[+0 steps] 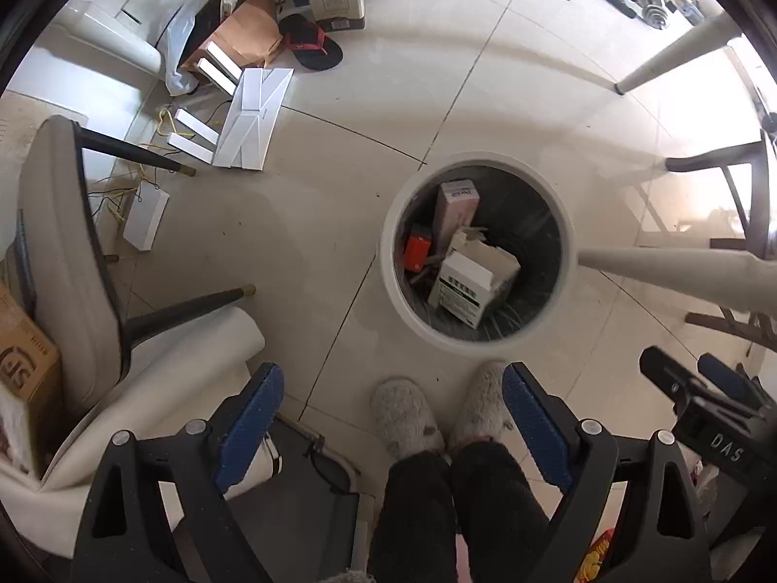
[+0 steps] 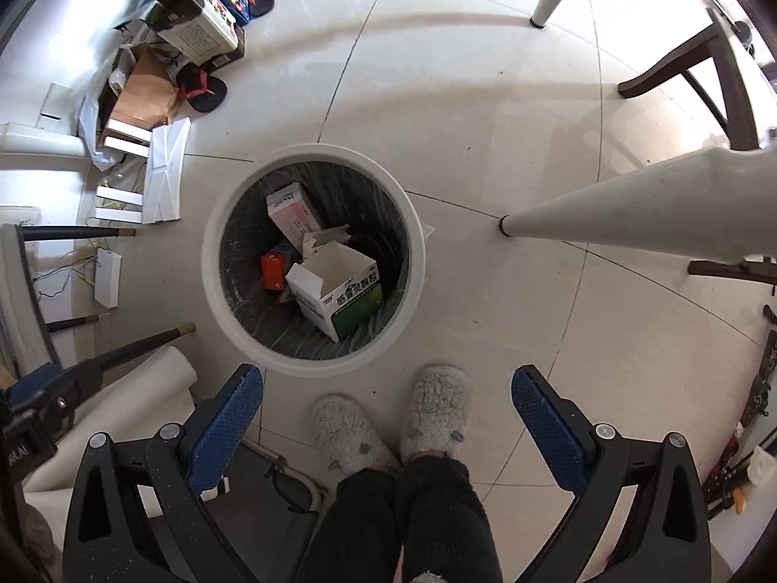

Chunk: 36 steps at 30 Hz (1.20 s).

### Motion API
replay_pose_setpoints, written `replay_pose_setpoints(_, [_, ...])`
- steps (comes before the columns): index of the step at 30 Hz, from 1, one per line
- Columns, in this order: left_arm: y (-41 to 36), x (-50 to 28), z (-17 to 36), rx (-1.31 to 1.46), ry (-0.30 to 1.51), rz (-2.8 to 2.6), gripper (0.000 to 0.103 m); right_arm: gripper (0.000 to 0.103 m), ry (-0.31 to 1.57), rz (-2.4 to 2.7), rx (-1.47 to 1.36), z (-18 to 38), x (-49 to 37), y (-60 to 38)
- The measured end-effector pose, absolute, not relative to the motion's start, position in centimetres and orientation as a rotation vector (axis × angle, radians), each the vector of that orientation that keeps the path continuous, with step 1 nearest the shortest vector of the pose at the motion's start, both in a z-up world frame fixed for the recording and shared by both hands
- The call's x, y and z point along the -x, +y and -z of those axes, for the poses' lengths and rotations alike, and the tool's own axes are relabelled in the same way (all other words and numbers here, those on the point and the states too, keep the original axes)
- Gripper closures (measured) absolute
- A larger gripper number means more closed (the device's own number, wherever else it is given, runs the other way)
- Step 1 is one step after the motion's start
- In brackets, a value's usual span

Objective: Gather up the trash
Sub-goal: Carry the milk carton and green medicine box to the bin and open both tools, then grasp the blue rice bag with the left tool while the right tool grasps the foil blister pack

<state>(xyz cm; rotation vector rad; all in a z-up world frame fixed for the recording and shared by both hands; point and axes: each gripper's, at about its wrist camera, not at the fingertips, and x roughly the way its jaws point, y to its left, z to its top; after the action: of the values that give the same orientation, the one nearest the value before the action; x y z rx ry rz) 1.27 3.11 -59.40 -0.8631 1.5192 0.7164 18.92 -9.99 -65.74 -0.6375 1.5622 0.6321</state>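
White and round, the plastic waste bin [image 2: 311, 262] stands on the tiled floor [image 2: 485, 97], holding an open green-and-white carton [image 2: 340, 291], a pink box [image 2: 291, 209] and an orange pack [image 2: 274, 269]. Both the left hand-held gripper [image 1: 393, 418] and the right hand-held gripper [image 2: 388, 418] point down, wide and empty. White card packaging [image 1: 252, 116] lies up-left of the bin, nearer the left one.

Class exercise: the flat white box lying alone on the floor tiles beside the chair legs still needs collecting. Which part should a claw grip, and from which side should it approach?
Grip the flat white box across its two long edges, coming straight down from above. It lies flat with its broad face up, so only the narrower span suits an open claw. Loose cables run beside it; avoid pinching them.
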Motion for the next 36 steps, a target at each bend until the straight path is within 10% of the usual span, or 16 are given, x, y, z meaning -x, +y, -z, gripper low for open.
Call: replay_pose_setpoints(36, [2.3, -3.3, 24.6, 0.601, 1.243, -0.706, 0.0, 0.0, 1.452, -0.786, 0.321, 22.4, -18.5, -14.1])
